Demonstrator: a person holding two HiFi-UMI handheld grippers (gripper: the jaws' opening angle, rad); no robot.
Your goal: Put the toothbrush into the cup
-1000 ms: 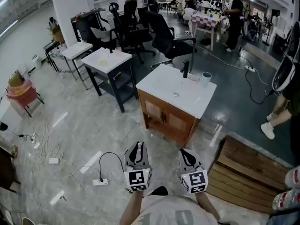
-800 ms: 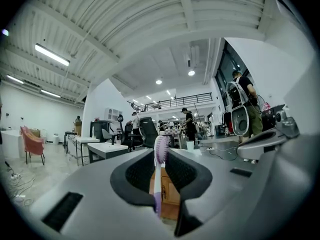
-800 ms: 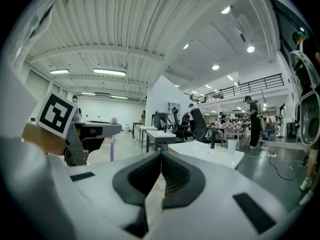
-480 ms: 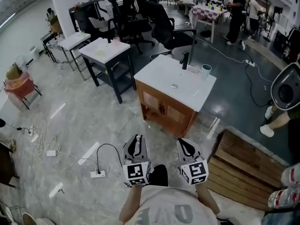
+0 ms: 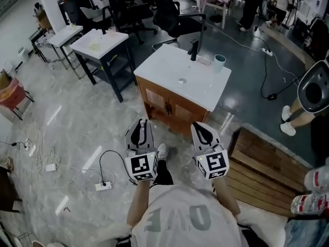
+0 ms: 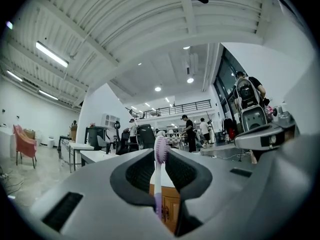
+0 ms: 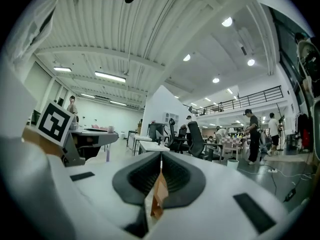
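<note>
My left gripper [image 6: 160,156] is shut on a toothbrush [image 6: 159,184] with a white and purple handle. Its pink bristle head [image 6: 160,150] sticks up between the jaws. In the head view the left gripper [image 5: 140,131] is held in front of my chest, over the floor. My right gripper [image 5: 202,131] is level beside it, and its jaws [image 7: 160,160] are shut with nothing in them. A pale green cup [image 5: 220,63] stands at the far right corner of the white sink top [image 5: 164,66], beside the black faucet [image 5: 194,49]. The cup [image 7: 233,163] also shows in the right gripper view, far off.
The sink top sits on a wooden cabinet [image 5: 169,109] a step ahead of me. A wooden pallet [image 5: 262,174] lies at the right, and a cable with a power strip [image 5: 103,185] at the left. Dark tables [image 5: 100,45] and office chairs [image 5: 172,14] stand behind. People stand further off.
I have walked forward, so the cabinet and cup are nearer and lower in the head view. Both grippers keep their pose, the left still holding the toothbrush.
</note>
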